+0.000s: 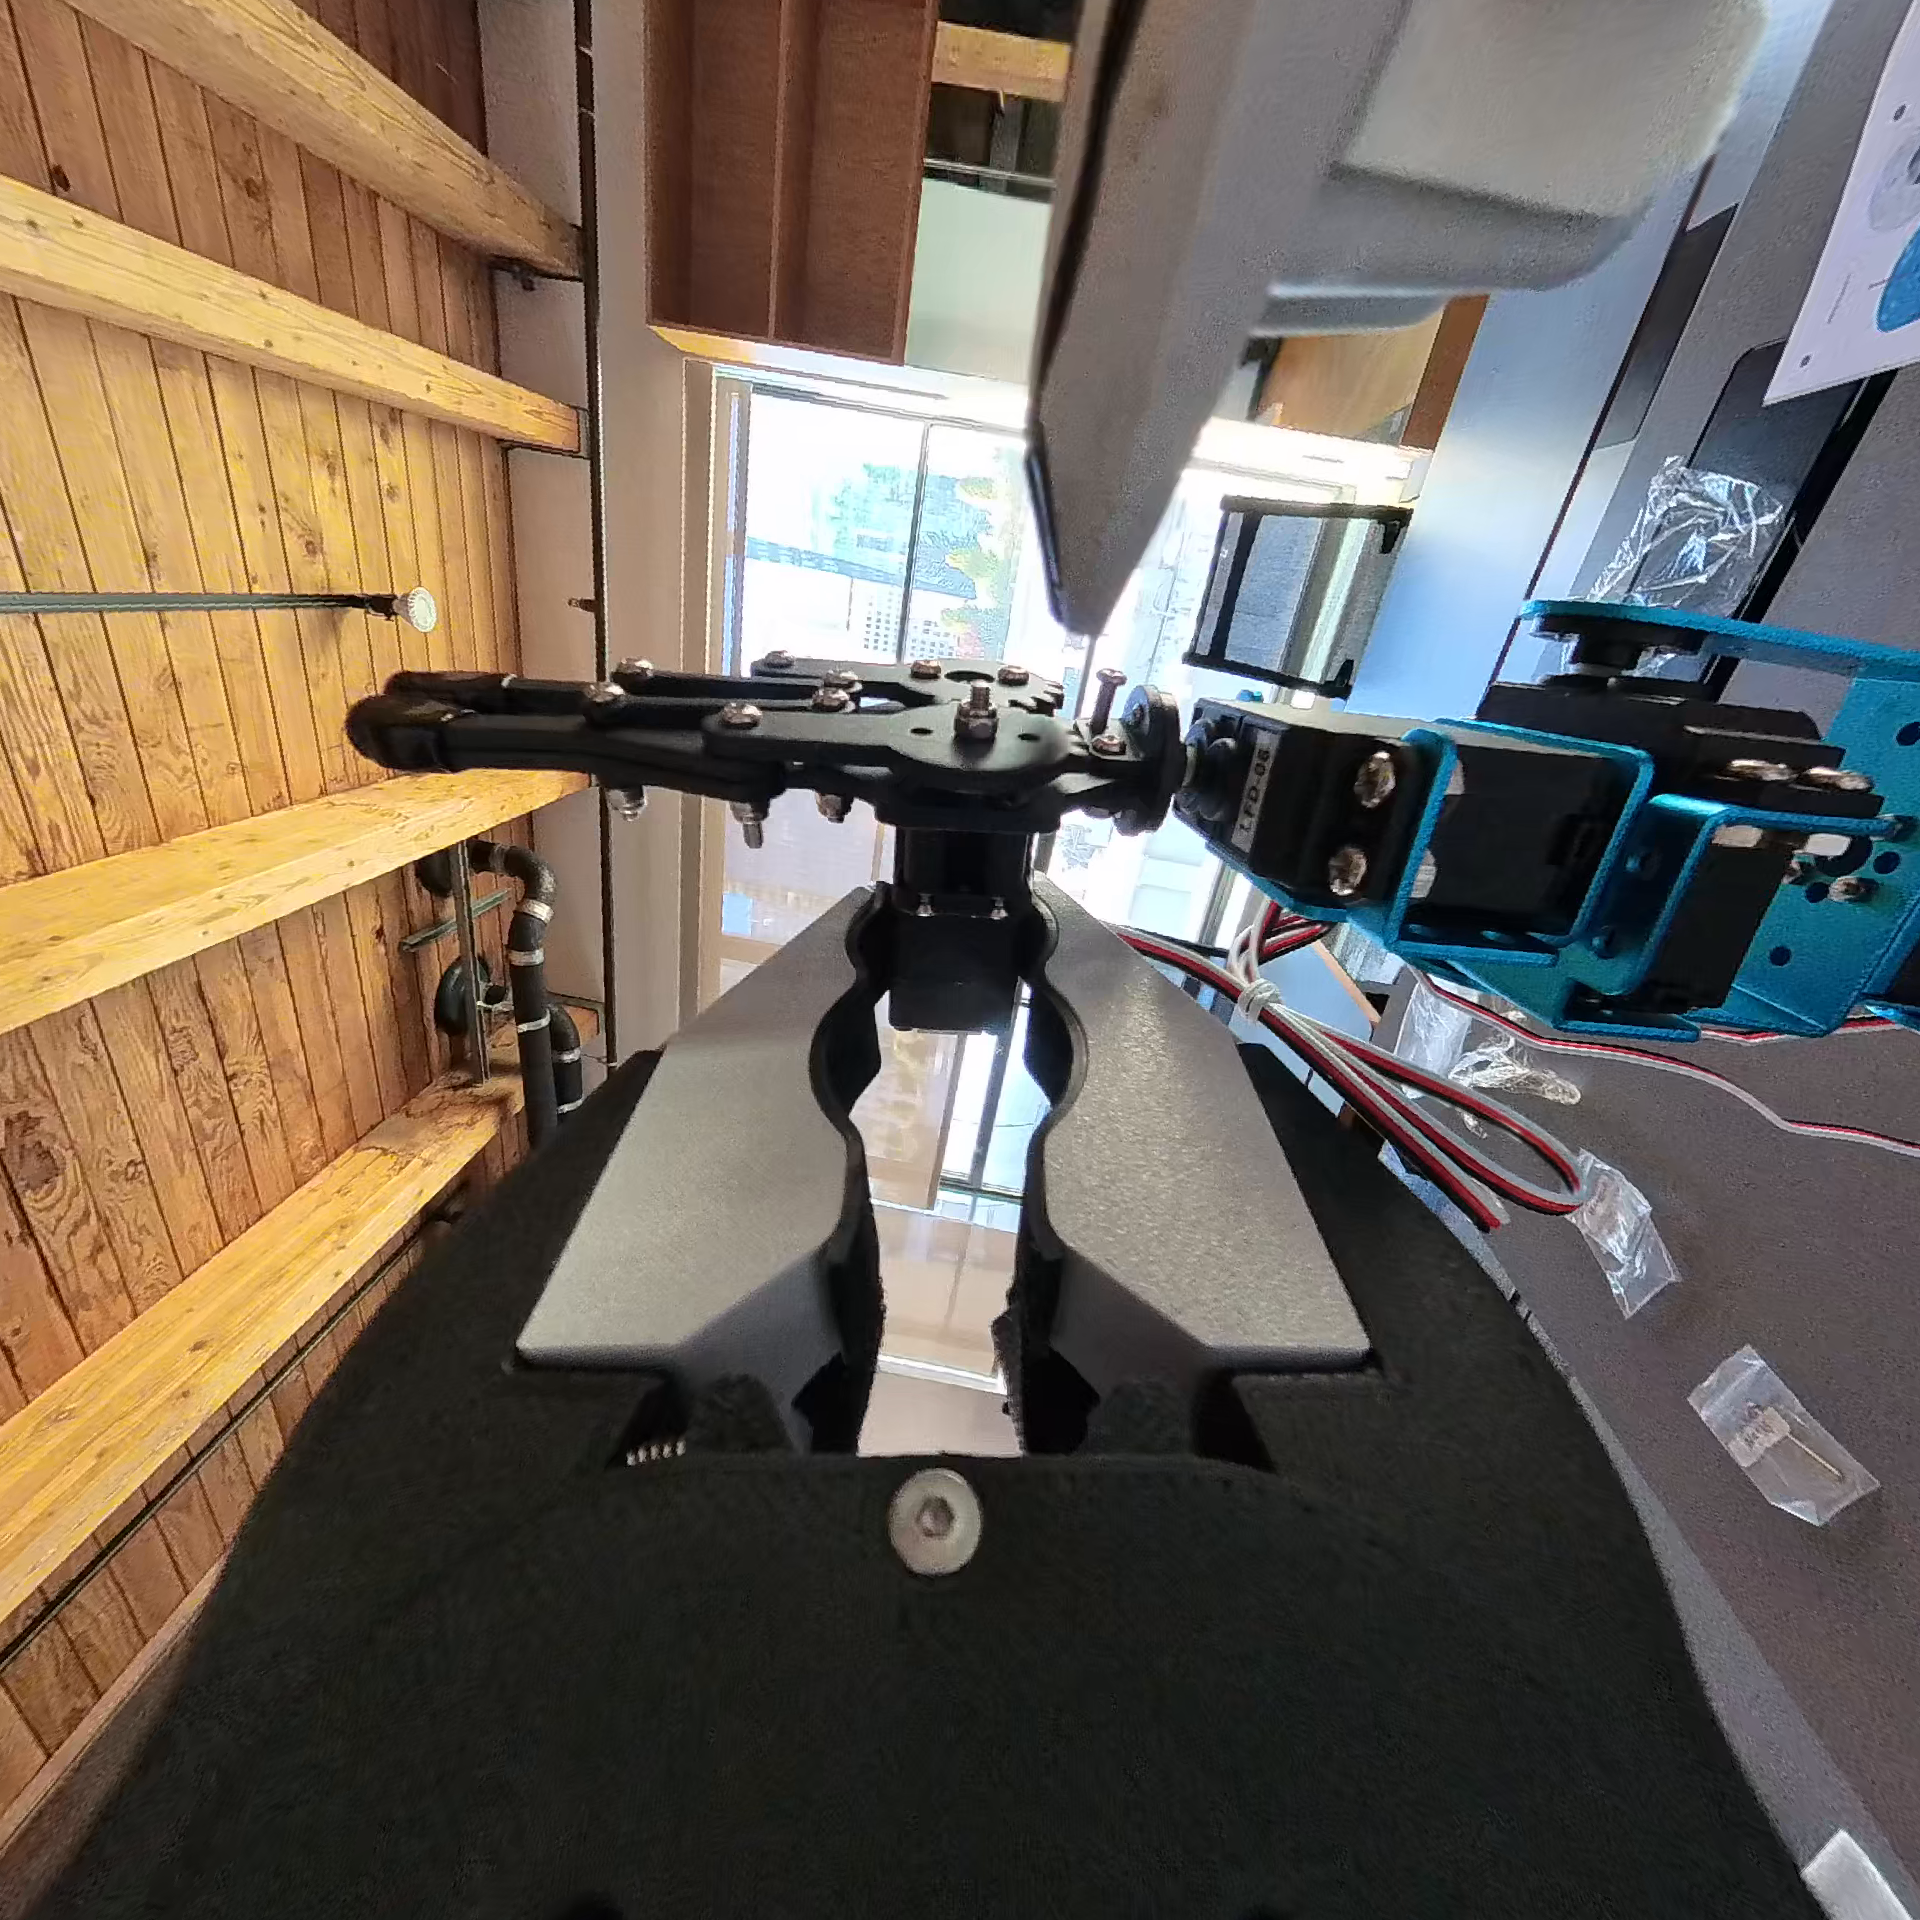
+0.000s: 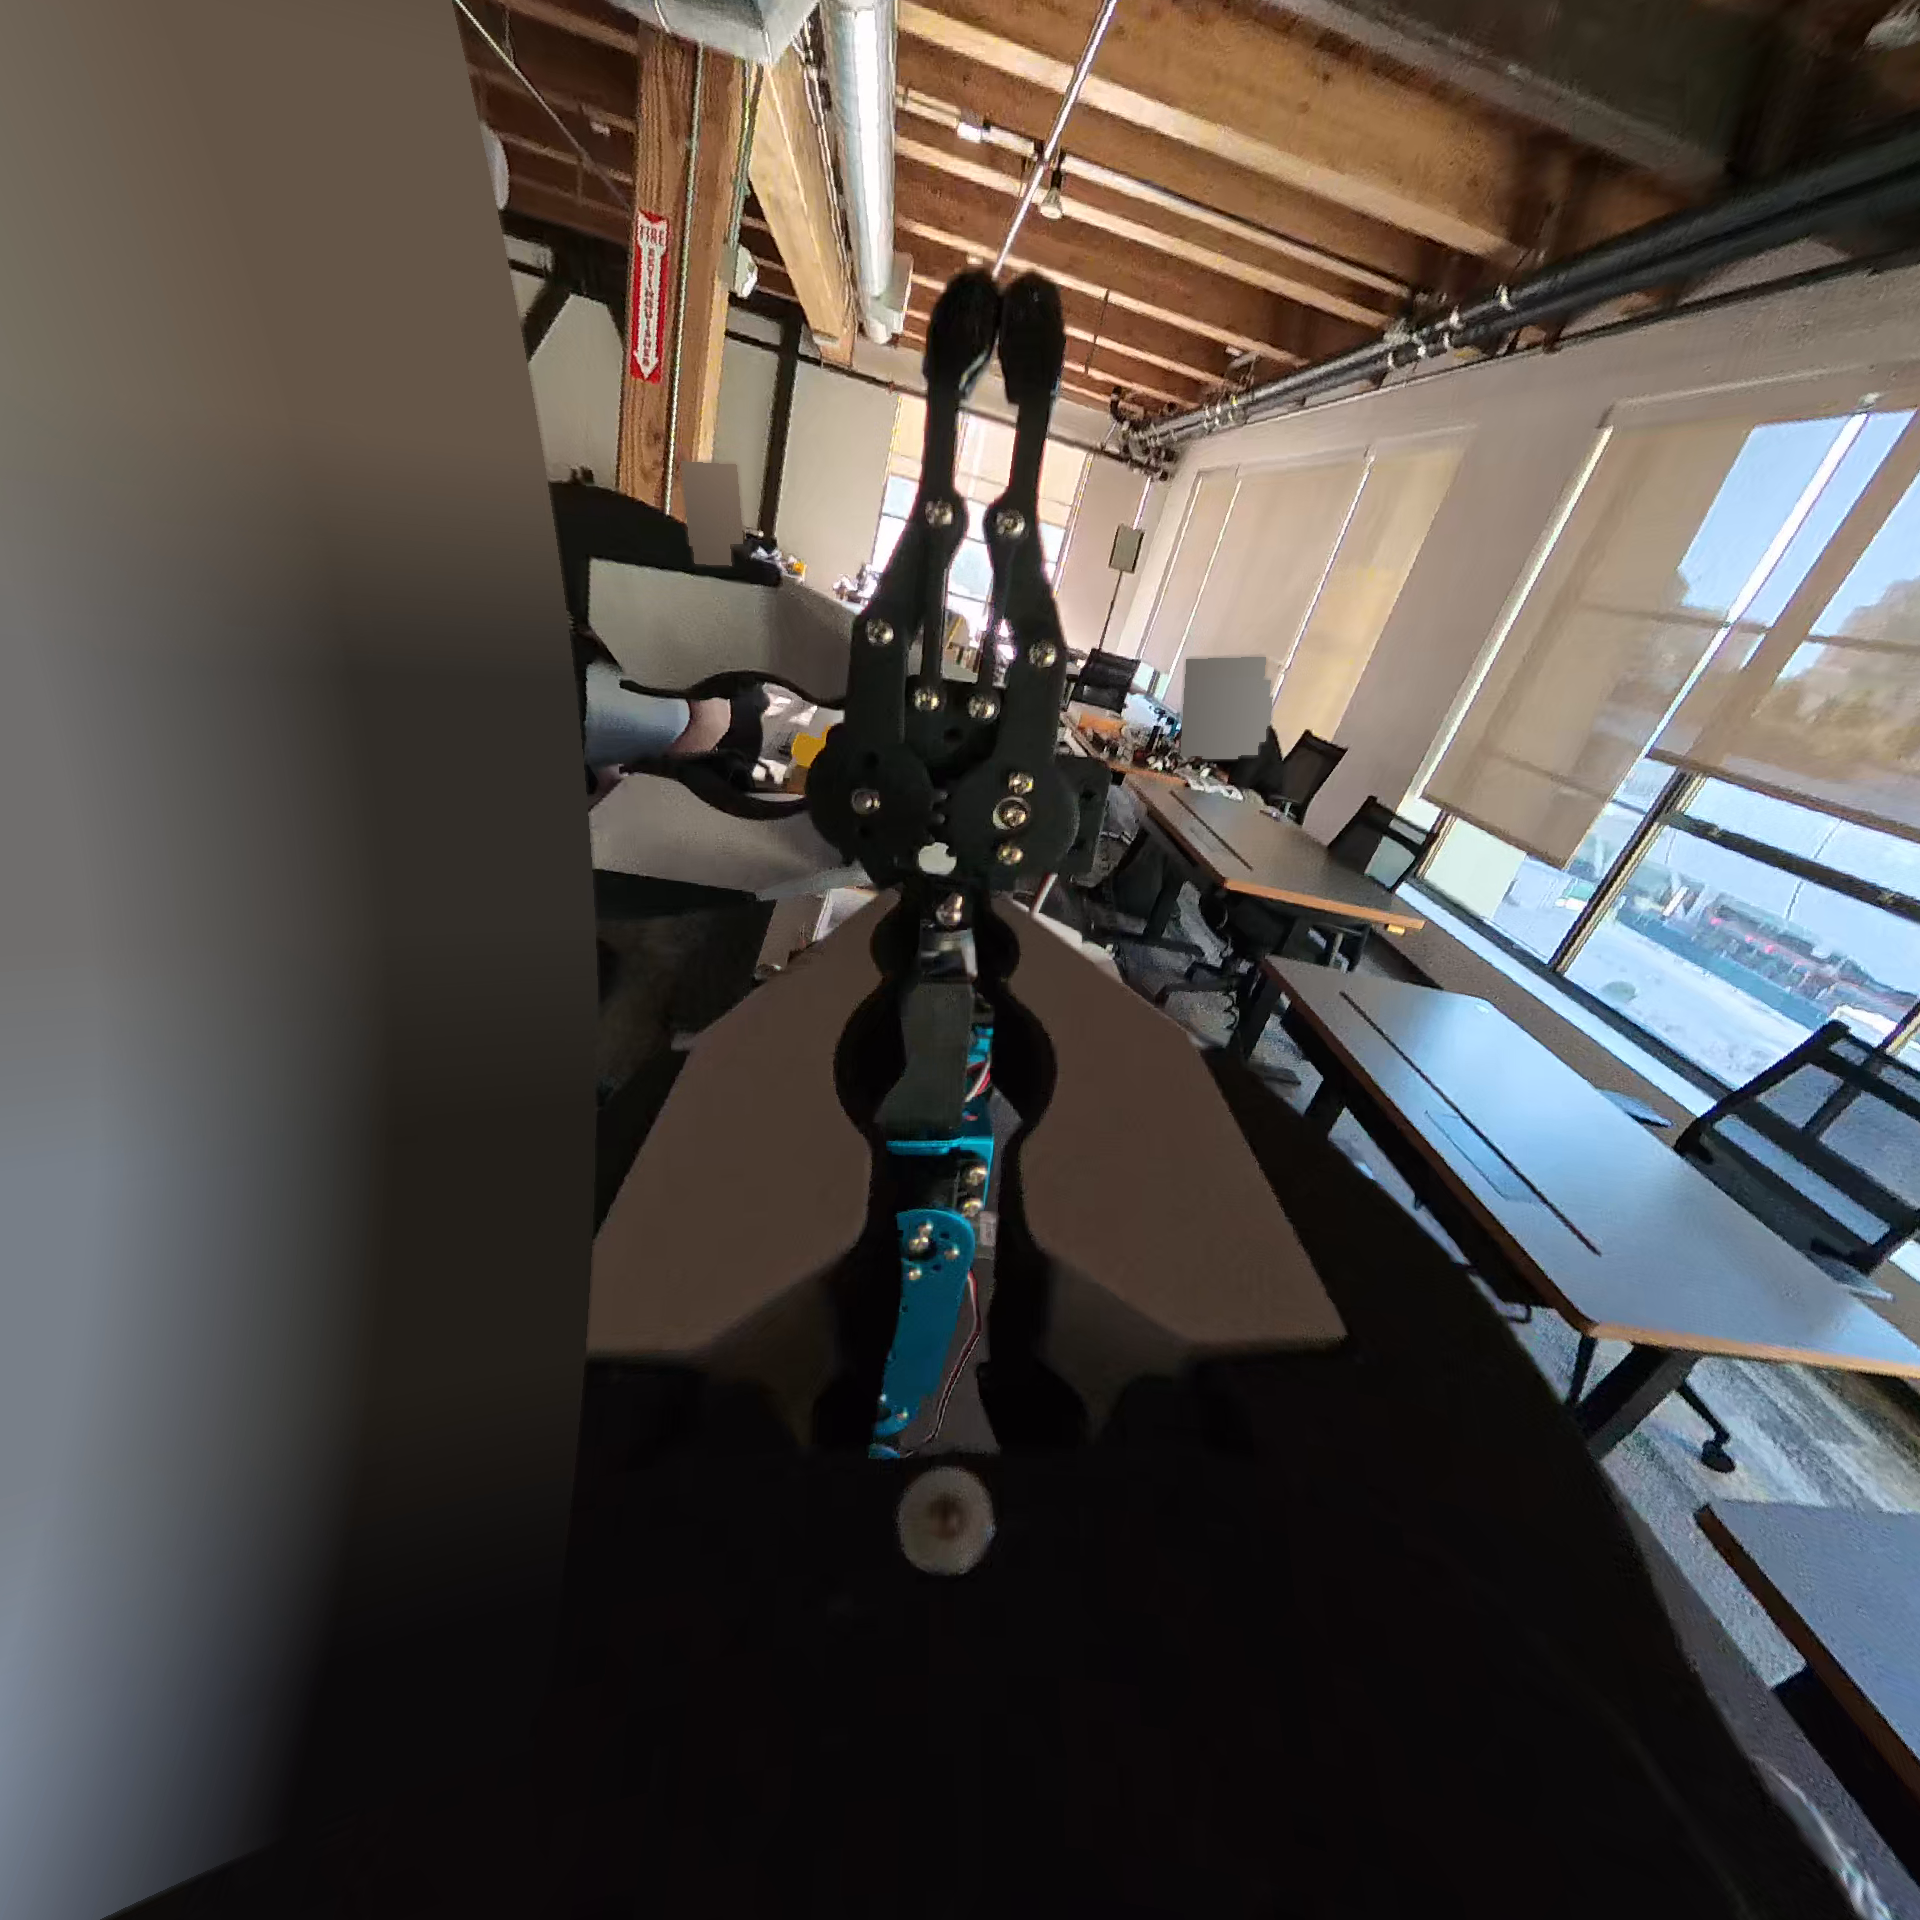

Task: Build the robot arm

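Clamping blue arm [image 1: 1714, 873]: left claw [image 1: 951, 914], right claw [image 2: 948, 935]; open room beyond.

Black servo [image 1: 1283, 790] w/ white printed code on its side, just right of left hand-held gripper [image 1: 945, 935] tips, red vertical sign [image 2: 650, 298] w/ white lettering on wood post, upper left of right hand-held gripper [image 2: 948, 961], white printed sheet [image 1: 1860, 208] far upper right, print too small to read
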The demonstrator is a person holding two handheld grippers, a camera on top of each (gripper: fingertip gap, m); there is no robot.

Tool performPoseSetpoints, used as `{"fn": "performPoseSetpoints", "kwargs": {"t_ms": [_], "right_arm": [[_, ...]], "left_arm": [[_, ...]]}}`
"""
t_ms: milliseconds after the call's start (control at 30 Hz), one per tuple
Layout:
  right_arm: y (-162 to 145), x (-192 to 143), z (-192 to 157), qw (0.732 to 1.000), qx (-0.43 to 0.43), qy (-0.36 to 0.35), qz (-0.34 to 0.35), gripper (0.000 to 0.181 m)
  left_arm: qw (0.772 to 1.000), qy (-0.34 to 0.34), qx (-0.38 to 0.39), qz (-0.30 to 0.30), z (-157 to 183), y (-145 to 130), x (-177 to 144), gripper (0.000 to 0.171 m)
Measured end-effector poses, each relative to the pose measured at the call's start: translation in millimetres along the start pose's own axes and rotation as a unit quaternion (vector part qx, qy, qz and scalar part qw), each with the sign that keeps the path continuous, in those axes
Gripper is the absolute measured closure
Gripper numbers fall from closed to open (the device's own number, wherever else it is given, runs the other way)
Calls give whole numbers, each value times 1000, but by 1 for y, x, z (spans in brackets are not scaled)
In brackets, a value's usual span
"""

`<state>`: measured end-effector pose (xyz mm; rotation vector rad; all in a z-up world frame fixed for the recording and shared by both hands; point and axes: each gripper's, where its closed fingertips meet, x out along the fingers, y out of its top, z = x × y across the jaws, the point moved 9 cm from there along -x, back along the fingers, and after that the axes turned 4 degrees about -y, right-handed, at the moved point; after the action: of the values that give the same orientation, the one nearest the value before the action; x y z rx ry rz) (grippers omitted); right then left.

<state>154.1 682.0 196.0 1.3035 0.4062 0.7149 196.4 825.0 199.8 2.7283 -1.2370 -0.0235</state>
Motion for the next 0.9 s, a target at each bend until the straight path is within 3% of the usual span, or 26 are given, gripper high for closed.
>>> {"fn": "performPoseSetpoints", "kwargs": {"t_ms": [33, 500, 667, 867, 900], "right_arm": [[-1, 2, 0, 1000, 3, -1, -5, 172], [0, 6, 1, 1000, -3, 17, -17, 181], [1, 9, -4, 999, -27, -11, -18, 181], [0, 5, 0, 1000, 13, 2, -3, 181], [-1, 4, 0, 1000, 14, -4, -4, 173]], "left_arm": [[1000, 0, -1, 0, 0, 0, 0, 150], [1000, 3, -14, 9, 1, -1, -3, 150], [1000, -1, -15, 4, 1, 0, -2, 149], [1000, -2, -7, -1, 1, 0, -1, 150], [1000, -2, -8, 0, 1, 0, -1, 149]]}}
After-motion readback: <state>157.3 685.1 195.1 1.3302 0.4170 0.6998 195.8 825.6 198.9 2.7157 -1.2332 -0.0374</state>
